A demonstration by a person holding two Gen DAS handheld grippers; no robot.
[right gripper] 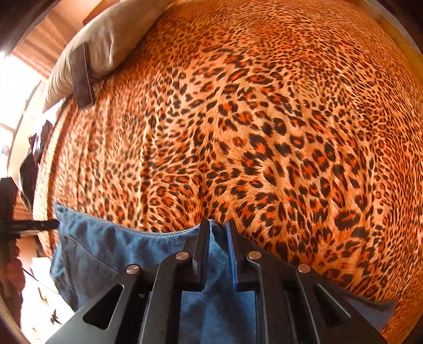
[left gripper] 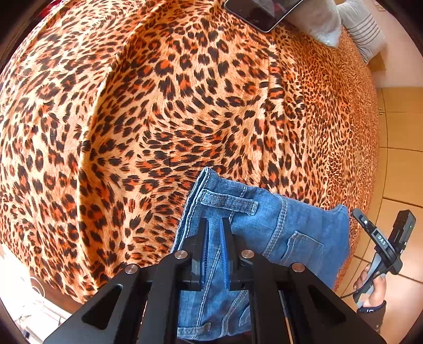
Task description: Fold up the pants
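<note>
Left wrist view shows my left claw [left gripper: 214,221] clamped narrow on the waistband of the blue pants [left gripper: 290,232], just beside a belt loop [left gripper: 228,201] at about 12 o'clock from the fingertips. From that grip the denim spreads toward 3 o'clock across the near edge of the bed, which is covered by a leopard-print blanket [left gripper: 158,105]. A small coin pocket [left gripper: 304,246] sits at 4 o'clock from the claw. At the right edge of this view, around 4 o'clock, a hand [left gripper: 370,288] holds the handle of my other tool. A dark phone [left gripper: 261,10] lies at 12 o'clock near two grey pillows [left gripper: 325,23]. Right wrist view has my right claw [right gripper: 214,226] closed on the top edge of the pants [right gripper: 105,251], a fold of cloth pinched between the fingers. The denim stretches off toward 9 o'clock, where the tip of my left claw [right gripper: 39,225] touches its far corner. The leopard-print blanket [right gripper: 264,119] fills the rest, with a pillow [right gripper: 105,39] at 11 o'clock.
</note>
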